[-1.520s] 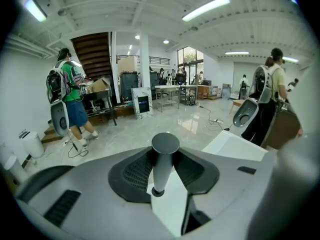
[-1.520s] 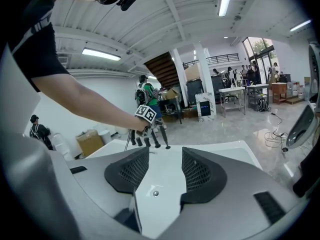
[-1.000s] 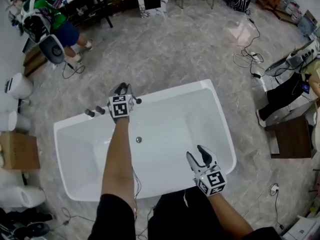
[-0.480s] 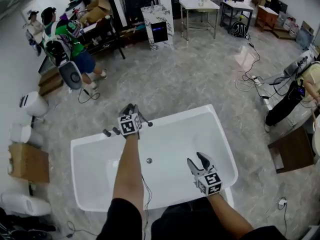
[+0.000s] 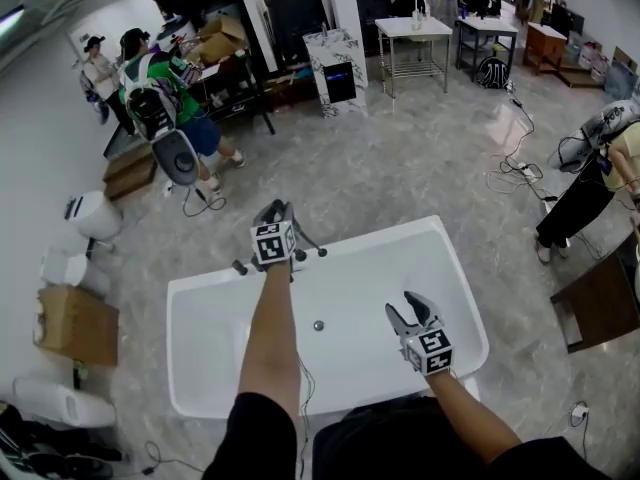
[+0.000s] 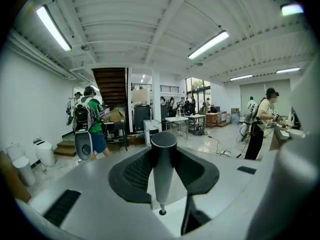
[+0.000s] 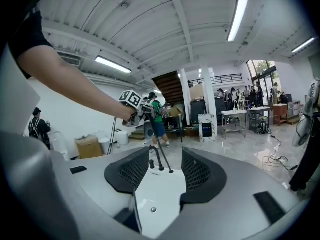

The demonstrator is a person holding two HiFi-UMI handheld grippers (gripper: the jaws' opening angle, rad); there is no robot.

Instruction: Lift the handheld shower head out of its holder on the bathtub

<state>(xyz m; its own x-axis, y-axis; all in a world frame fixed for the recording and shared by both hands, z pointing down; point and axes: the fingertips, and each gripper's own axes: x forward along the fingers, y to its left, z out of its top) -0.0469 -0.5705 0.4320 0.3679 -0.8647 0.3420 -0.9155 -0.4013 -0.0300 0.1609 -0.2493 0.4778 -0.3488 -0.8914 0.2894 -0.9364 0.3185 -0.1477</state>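
While left gripper [image 5: 277,209] clamps the one shower head [image 6: 163,176], right gripper [image 7: 162,173] gapes.

Seen from the head view, the left gripper [image 5: 277,211] hid most of the shower head [image 6: 163,166], and its spray face could not be made out in any view. The wearer's arms [image 5: 270,338] and torso [image 5: 380,440] covered the bathtub's [image 5: 405,236] near rim. The fittings [image 5: 240,266] on the far rim were too small to tell holder from tap. At far right, a bystander [image 5: 585,183] was cut off by the frame.
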